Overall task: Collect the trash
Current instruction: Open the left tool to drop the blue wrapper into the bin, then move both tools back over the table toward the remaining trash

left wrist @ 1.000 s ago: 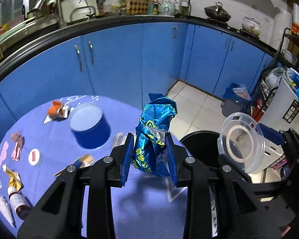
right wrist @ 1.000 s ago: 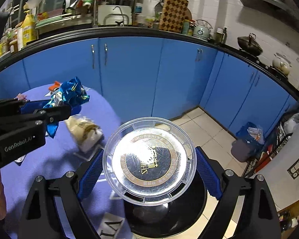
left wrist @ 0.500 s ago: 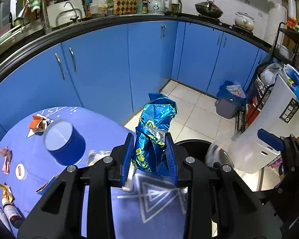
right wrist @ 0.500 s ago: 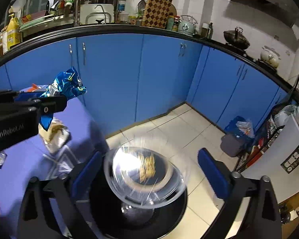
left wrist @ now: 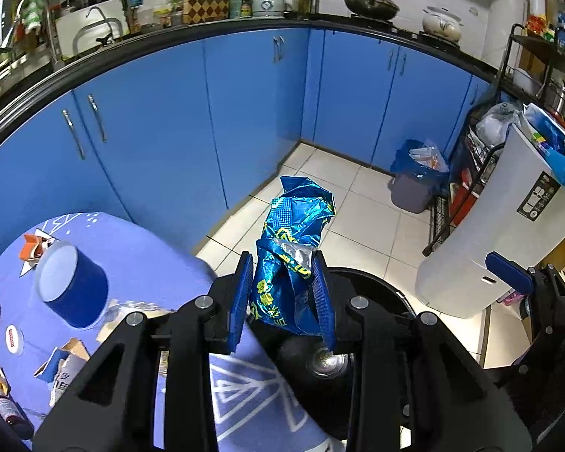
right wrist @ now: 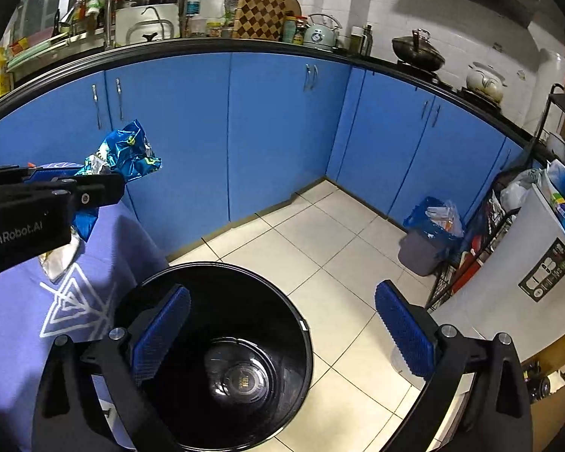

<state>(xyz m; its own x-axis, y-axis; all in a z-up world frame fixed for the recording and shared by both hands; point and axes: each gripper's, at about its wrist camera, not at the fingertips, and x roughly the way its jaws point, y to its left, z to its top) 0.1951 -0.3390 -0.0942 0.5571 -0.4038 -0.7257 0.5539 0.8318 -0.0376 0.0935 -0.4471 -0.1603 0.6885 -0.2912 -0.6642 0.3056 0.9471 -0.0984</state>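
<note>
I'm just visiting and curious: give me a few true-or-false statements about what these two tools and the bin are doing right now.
1. The left tool grips a crumpled blue wrapper. True.
2. The right tool holds a clear lid. False: it is open and empty.
3. A clear round container lies inside the black bin. True.
4. The blue cup sits in the bin. False: it is on the purple tablecloth.

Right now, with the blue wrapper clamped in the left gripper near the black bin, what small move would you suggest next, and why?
Probably carry the left gripper a little further over the black bin, then open it. The blue wrapper is clamped between its pads at the bin's table-side edge, not over the middle. The right gripper stands open and empty, with a clear bowl lying in the bin.
</note>
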